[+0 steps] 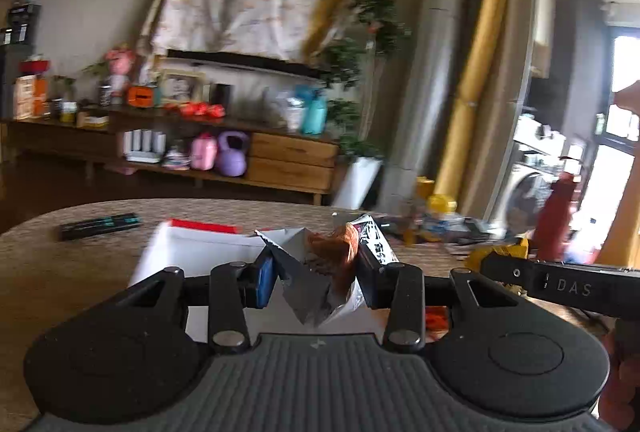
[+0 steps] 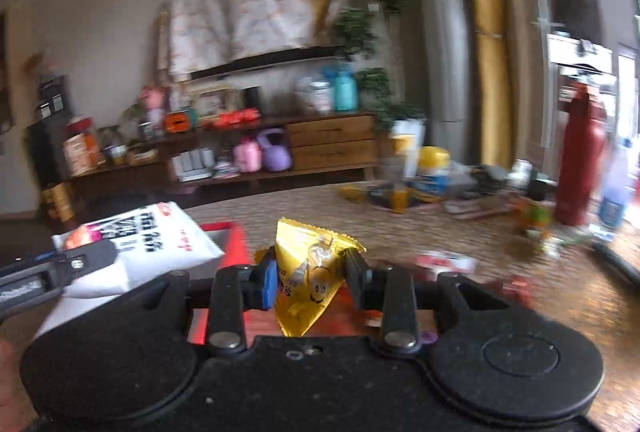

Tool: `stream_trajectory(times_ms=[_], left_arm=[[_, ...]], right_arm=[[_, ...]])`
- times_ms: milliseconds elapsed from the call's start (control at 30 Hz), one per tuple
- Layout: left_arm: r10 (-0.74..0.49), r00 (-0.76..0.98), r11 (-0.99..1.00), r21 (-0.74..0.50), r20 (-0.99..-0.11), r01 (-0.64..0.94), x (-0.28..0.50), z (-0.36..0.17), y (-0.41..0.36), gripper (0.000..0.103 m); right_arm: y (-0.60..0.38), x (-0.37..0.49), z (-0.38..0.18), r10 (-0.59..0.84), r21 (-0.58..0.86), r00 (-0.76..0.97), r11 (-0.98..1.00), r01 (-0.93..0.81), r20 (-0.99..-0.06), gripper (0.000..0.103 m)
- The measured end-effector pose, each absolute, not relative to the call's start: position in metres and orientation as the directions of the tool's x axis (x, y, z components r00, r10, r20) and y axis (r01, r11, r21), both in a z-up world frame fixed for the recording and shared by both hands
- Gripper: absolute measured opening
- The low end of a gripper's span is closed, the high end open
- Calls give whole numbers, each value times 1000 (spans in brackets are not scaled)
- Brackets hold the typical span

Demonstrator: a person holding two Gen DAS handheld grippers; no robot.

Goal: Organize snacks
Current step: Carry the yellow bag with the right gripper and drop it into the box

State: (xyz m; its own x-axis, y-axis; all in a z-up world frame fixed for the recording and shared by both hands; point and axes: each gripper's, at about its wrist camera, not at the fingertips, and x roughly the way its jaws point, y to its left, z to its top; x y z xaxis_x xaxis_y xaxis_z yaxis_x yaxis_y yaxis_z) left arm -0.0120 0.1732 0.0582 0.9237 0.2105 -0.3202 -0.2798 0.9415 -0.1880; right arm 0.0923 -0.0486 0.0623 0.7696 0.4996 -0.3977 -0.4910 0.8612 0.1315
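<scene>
The left gripper (image 1: 316, 282) clamps a crumpled white snack bag (image 1: 320, 272), held above a white box (image 1: 192, 252) on the table (image 1: 60, 264). Only the right wrist view shows the right gripper (image 2: 310, 282) pinching a yellow candy packet (image 2: 308, 272), with a red bottle (image 2: 578, 156) far to its right.

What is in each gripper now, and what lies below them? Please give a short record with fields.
left gripper: shut on white bag, crumpled, printed in black and orange
right gripper: shut on yellow bag
below: white box with red rim, on table
table, far side: red bottle, yellow-lid jar, loose wrappers
picture quality: blurred
</scene>
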Motion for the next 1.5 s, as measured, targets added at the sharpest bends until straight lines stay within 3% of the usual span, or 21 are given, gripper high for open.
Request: stream_trajectory(times_ms=[300, 767, 933, 1100, 1500], left_arm=[[302, 840, 898, -162, -450, -410, -3, 32, 224, 36], [300, 783, 895, -122, -545, -429, 11, 2, 230, 38], [329, 768, 885, -106, -549, -454, 14, 4, 233, 65], [329, 768, 887, -99, -550, -451, 13, 10, 230, 81], [220, 852, 943, -122, -475, -311, 12, 45, 194, 86]], right_arm=[[54, 80, 52, 640, 79, 619, 721, -688, -456, 33], [93, 88, 10, 573, 30, 546, 706, -707, -611, 34], [93, 88, 10, 571, 21, 548, 704, -710, -610, 37], [88, 90, 15, 575, 22, 559, 709, -705, -598, 40], [31, 81, 52, 599, 64, 622, 744, -665, -504, 55]])
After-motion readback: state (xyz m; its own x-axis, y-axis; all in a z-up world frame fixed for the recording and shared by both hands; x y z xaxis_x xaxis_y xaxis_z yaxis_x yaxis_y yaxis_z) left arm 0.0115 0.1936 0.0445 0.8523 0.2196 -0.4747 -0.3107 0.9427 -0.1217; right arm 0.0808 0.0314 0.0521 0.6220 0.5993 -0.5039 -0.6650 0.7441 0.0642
